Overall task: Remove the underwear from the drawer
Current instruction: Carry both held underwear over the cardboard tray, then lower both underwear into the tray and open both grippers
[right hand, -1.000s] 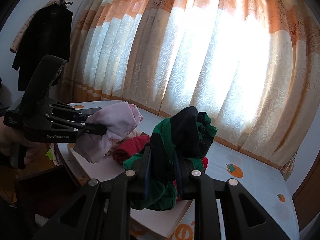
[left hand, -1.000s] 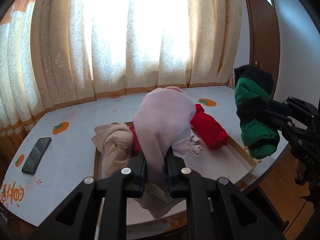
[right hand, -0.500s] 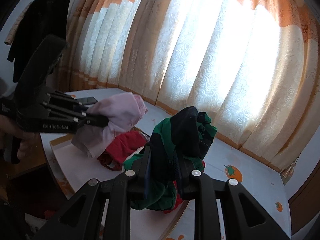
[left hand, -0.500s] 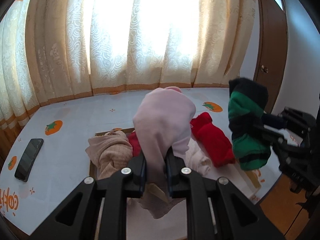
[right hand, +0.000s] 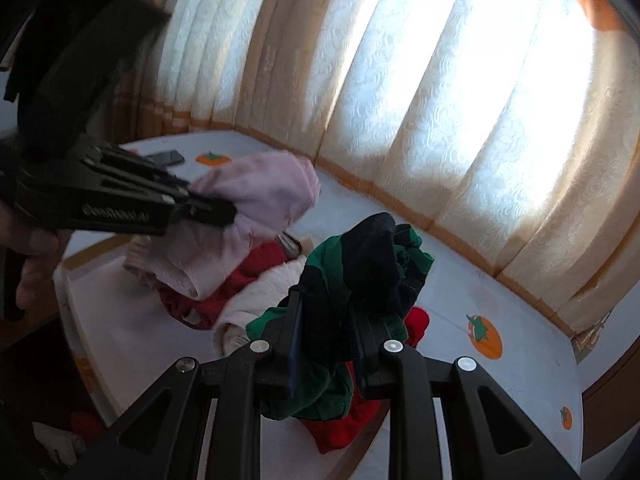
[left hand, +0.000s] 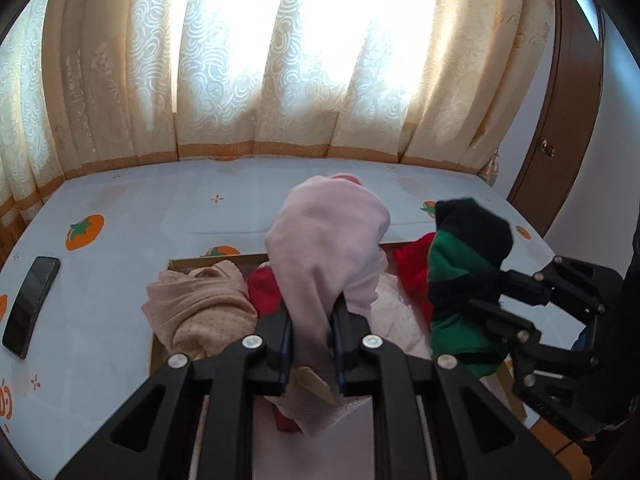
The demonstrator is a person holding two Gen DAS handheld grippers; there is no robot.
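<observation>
My left gripper [left hand: 312, 312] is shut on pale pink underwear [left hand: 326, 248] and holds it above the open drawer [left hand: 208, 261]; it also shows in the right wrist view [right hand: 260, 196]. My right gripper [right hand: 324, 312] is shut on green and black underwear [right hand: 360, 264], seen at the right in the left wrist view [left hand: 464, 272]. In the drawer lie a beige piece [left hand: 196, 308], red pieces [left hand: 412, 268] and a whitish pink piece [right hand: 256, 292].
The drawer is pulled out from a table with a white cloth printed with orange fruit [left hand: 84, 232]. A black phone [left hand: 30, 306] lies on the left of the cloth. Curtains [left hand: 280, 60] hang behind; a brown door [left hand: 560, 140] is at the right.
Both grippers have moved forward over the drawer with their garments still held. The green and black piece has come closer to the pink piece.
</observation>
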